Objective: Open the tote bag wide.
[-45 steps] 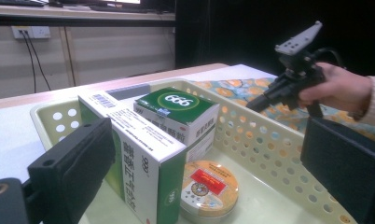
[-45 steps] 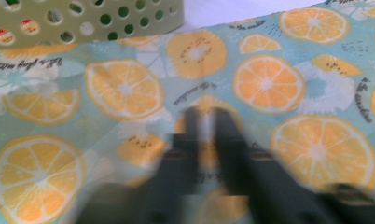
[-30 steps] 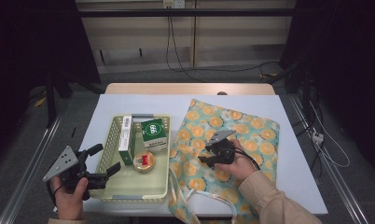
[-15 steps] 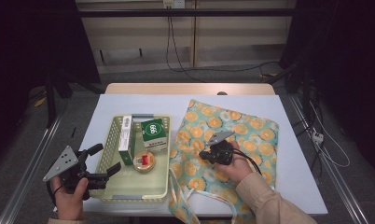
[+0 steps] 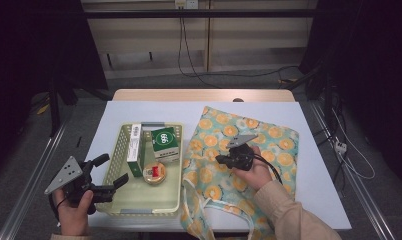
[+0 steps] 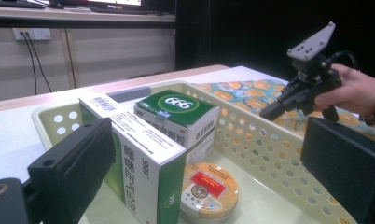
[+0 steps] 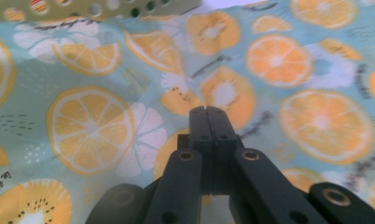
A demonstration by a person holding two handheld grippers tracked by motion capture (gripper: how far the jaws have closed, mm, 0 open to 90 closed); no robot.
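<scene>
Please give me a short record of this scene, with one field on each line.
surface: white table
bag: fruit-print cloth bag, lying flat
basket: pale green basket, left of the bag
basket contents: two green-and-white boxes, one round tin
left gripper: open, at the basket's near left edge
right gripper: jaws shut, over the bag; cloth between them cannot be told

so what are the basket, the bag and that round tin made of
The basket looks like pale yellow-green moulded plastic: stiff walls with rows of punched round holes, a slight sheen. The bag seems a thin woven or coated fabric, matte, creased, printed with orange slices. The round tin is probably metal with a glossy printed lid, though it could be plastic.
</scene>
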